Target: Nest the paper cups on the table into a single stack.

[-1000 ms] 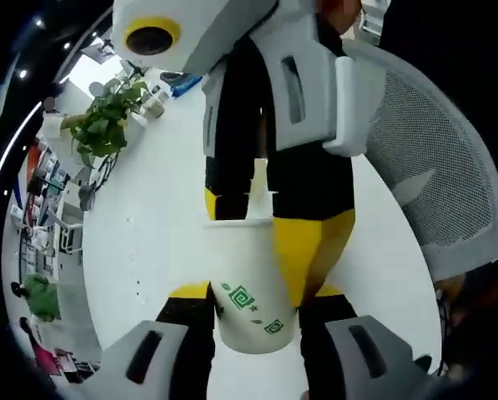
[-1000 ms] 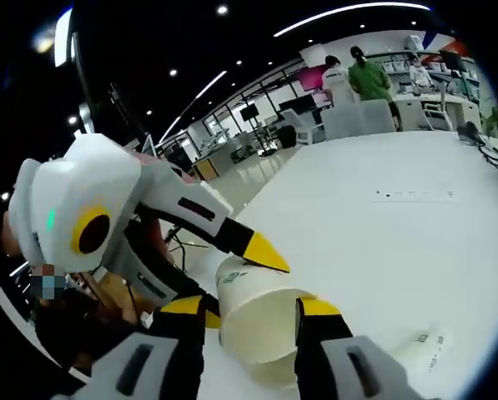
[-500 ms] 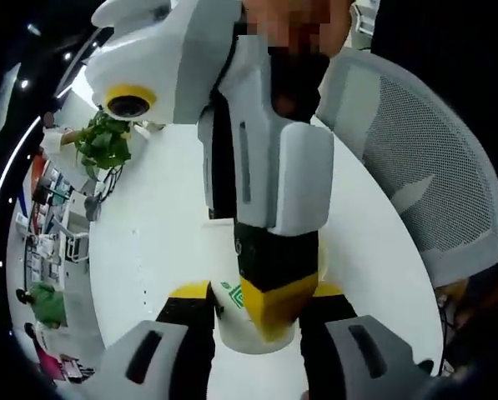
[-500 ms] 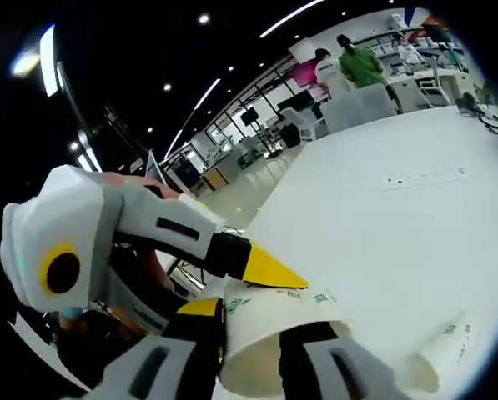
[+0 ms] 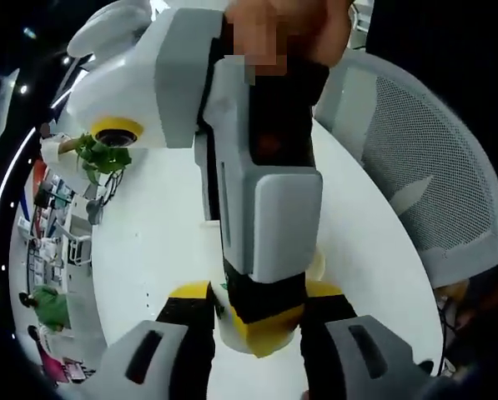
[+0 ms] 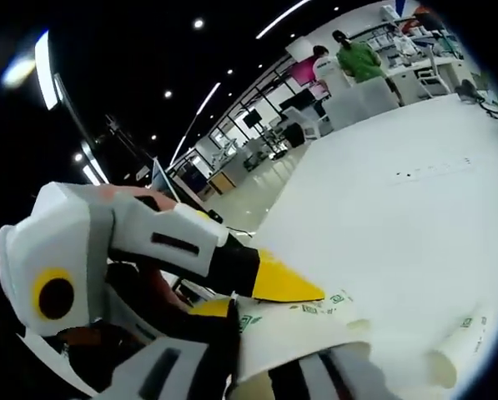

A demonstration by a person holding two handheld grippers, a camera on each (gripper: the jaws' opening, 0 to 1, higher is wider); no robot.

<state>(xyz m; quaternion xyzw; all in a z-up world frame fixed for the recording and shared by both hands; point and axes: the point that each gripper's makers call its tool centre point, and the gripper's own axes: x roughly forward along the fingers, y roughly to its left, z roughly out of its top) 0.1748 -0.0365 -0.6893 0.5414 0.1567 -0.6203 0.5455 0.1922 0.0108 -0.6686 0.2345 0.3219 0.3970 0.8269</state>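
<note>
In the left gripper view my left gripper (image 5: 257,300) is shut on a white paper cup (image 5: 261,346) with green marks, held upright between its yellow-tipped jaws. The right gripper (image 5: 265,317) comes down from above and hides most of that cup. In the right gripper view my right gripper (image 6: 265,358) is shut on a white paper cup (image 6: 307,329) with green print. The left gripper (image 6: 282,283) reaches in from the left, its yellow tip lying against this cup's wall. Another paper cup (image 6: 457,354) lies on its side on the white table (image 6: 415,225).
A grey mesh chair (image 5: 424,167) stands at the table's edge on the right. A potted plant (image 5: 103,154) sits at the far end of the table (image 5: 157,242). People (image 6: 357,58) stand among desks far behind.
The right gripper has pushed down toward the left gripper's cup and now covers nearly all of it. Both grippers keep their hold.
</note>
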